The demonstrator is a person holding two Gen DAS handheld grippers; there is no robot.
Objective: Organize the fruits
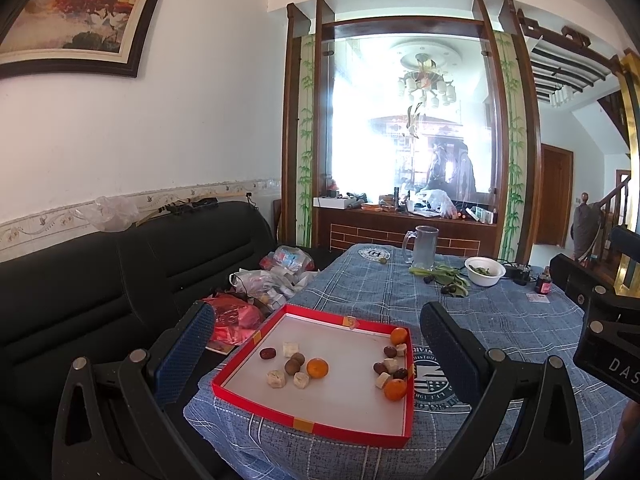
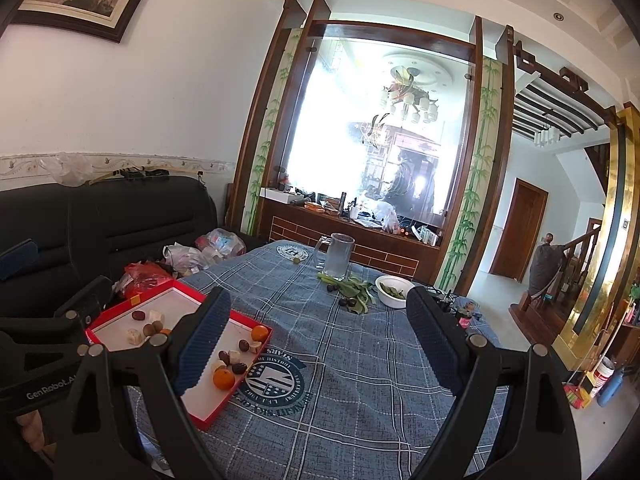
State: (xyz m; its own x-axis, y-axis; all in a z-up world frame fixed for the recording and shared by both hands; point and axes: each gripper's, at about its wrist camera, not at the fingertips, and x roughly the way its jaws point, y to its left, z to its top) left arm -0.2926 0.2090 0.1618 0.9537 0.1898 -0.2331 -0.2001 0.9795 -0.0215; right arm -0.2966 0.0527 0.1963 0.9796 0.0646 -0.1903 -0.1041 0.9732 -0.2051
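Left wrist view: the left claw [image 1: 316,340] stands wide and holds nothing, its two blue-padded fingers framing a shallow red tray [image 1: 312,426] on the desk [image 1: 500,320], which is covered by a blue checked cloth. The tray sits at the desk's near left corner, its left side close to the edge beside a black sofa [image 1: 80,280]. On its white floor lie two loose groups. Near the middle: an orange [image 1: 317,368], a red date [image 1: 267,353], brown round fruits and pale cubes. Along the right wall: two more oranges [image 1: 399,336], dates and pale cubes. The tray's near half is bare. Farther back stand a glass mug [image 1: 424,248] and a white bowl [image 1: 485,271] holding green pods, with green leaves and dark fruits just beside it. Between tray and mug the cloth is open.

Right wrist view: the right claw [image 2: 320,340] is also wide and empty, hovering over open cloth to the right of the tray [image 2: 208,418]. Its left finger covers part of the tray. The left claw's body shows at the left edge. The bowl [image 2: 394,292] and mug [image 2: 338,256] lie ahead, well apart from the tray.
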